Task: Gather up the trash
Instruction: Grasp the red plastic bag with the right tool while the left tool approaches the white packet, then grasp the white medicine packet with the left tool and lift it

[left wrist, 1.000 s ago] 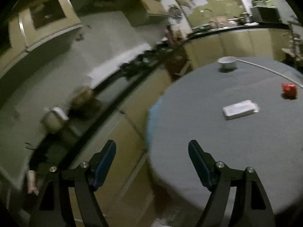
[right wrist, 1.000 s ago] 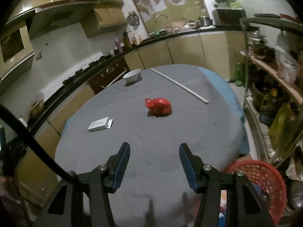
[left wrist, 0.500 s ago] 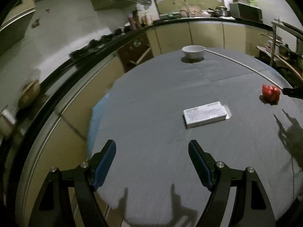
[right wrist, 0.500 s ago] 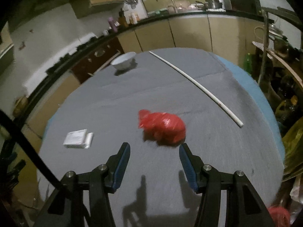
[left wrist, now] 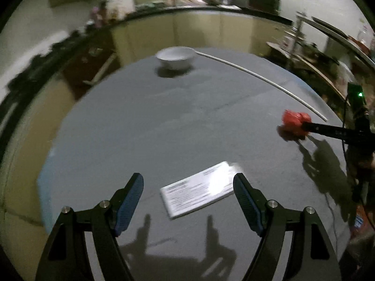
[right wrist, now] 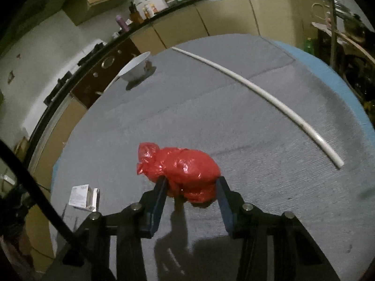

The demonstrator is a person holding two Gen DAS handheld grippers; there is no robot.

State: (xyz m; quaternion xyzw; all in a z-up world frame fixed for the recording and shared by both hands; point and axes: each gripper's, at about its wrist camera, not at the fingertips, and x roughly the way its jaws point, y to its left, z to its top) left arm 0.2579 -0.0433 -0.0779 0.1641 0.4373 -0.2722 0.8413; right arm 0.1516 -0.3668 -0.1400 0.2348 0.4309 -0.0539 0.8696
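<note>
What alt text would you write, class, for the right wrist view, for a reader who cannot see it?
The right gripper is closing its blue-padded jaws around a crumpled red plastic bag on a grey-covered round table. Farther back lie a long white rod and a white bowl; a small white box sits at the left.

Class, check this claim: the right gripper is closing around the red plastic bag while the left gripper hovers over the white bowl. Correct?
Not quite. The left gripper hovers over the flat white box, not the white bowl, as the left wrist view shows. The right gripper is indeed closing around the red plastic bag.
</note>
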